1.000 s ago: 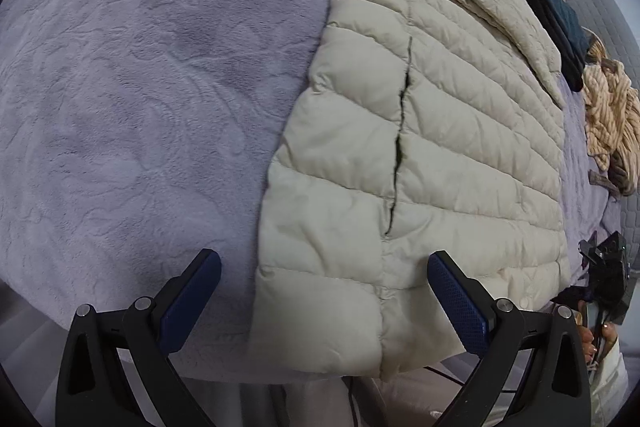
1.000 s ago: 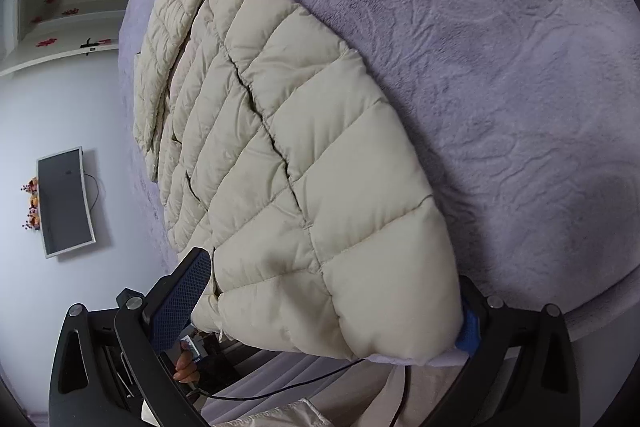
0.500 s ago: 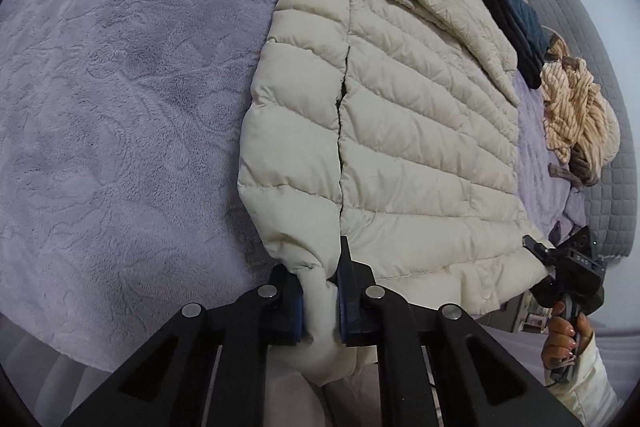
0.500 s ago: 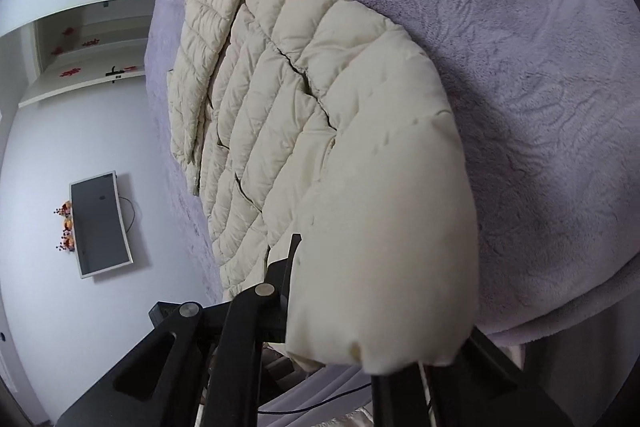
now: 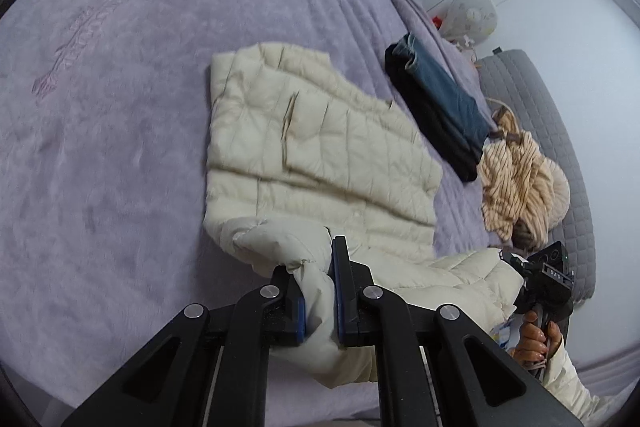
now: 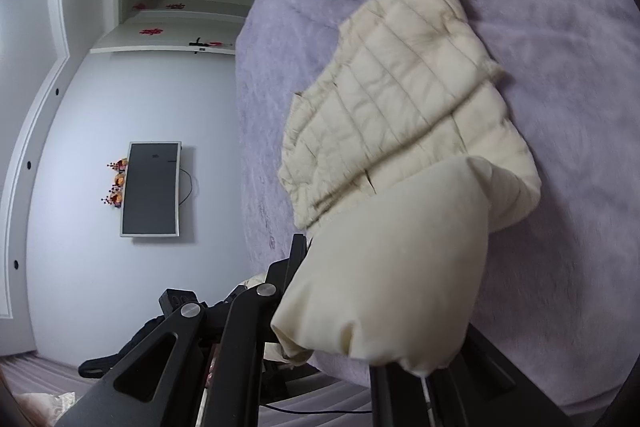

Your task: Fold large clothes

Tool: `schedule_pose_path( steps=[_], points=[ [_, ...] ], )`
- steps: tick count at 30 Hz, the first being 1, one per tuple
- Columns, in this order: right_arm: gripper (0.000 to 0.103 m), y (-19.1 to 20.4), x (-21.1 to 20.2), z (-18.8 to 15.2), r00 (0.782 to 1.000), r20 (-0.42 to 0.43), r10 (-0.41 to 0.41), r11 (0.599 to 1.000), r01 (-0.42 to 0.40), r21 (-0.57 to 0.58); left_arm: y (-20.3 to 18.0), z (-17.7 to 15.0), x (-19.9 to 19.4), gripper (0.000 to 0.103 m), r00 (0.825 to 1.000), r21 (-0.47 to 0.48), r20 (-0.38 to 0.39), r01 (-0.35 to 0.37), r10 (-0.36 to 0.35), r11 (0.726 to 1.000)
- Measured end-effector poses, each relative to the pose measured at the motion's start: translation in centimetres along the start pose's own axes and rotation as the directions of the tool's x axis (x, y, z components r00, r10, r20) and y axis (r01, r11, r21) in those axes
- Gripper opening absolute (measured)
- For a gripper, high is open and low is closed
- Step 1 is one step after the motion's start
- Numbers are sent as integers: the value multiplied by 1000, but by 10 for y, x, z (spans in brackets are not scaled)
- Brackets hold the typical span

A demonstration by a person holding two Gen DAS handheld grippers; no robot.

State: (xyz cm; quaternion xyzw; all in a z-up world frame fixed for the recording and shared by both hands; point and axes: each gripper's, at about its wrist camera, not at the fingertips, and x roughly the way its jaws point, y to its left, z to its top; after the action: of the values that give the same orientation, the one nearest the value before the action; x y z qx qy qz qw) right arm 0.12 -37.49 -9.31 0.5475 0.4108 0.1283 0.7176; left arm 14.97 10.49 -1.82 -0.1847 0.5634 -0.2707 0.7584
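- Left wrist view: left gripper [image 5: 320,301] at 6 o'clock is clenched on the cream puffer jacket's [image 5: 320,163] hem; jacket sprawls mid-frame on the purple bedspread [image 5: 120,107], dark folded clothes [image 5: 436,103] at 2 o'clock.
- Right wrist view: right gripper [image 6: 340,327] grasping the jacket [image 6: 400,115] corner, fabric bunched over it at 5 o'clock.

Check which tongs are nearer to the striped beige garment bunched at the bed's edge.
Right. The right tongs, gripping the cream jacket, sit just below the striped beige garment; the left tongs grip the jacket's opposite corner, farther away.
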Motion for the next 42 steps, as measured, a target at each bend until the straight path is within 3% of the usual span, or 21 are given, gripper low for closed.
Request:
schedule_pose_path(
  steps=[8,15,22,29,30,31,32,33,34,36,42],
  points=[
    [11,38,41,112,1000,-29,0,997,-2,-78,-26,101,43,12,992,29,95,-84,81,996],
    [11,16,99,186,995,-53,-89,995,87,-46,-3,154,114,12,984,-2,63,-166,165,986],
    [11,-24,143,218,987,-61,-148,989,149,20,23,172,170,12,969,9,-13,-245,245,969],
    [13,-26,156,224,982,-47,-184,983,184,-4,19,174,170,16,956,63,0,-293,293,954],
    [17,-24,156,225,981,-45,-186,983,186,-9,16,174,168,20,954,79,6,-299,300,951],
    [27,-23,155,225,981,-43,-190,982,190,-12,13,173,165,47,951,92,14,-310,310,946],
    [34,-21,154,226,981,-38,-193,981,192,-15,9,174,161,92,942,103,31,-335,333,937],
    [53,-19,154,228,981,-32,-192,981,191,-18,6,173,156,103,924,113,75,-383,376,917],
    [68,-17,152,228,981,-21,-193,981,193,-23,2,173,149,103,909,129,127,-413,398,902],
    [69,-11,147,231,981,-4,-196,980,196,-32,0,176,144,103,906,140,127,-420,404,897],
    [69,4,124,232,973,72,-218,974,222,-51,-2,177,124,103,875,119,192,-471,445,874]
  ],
)
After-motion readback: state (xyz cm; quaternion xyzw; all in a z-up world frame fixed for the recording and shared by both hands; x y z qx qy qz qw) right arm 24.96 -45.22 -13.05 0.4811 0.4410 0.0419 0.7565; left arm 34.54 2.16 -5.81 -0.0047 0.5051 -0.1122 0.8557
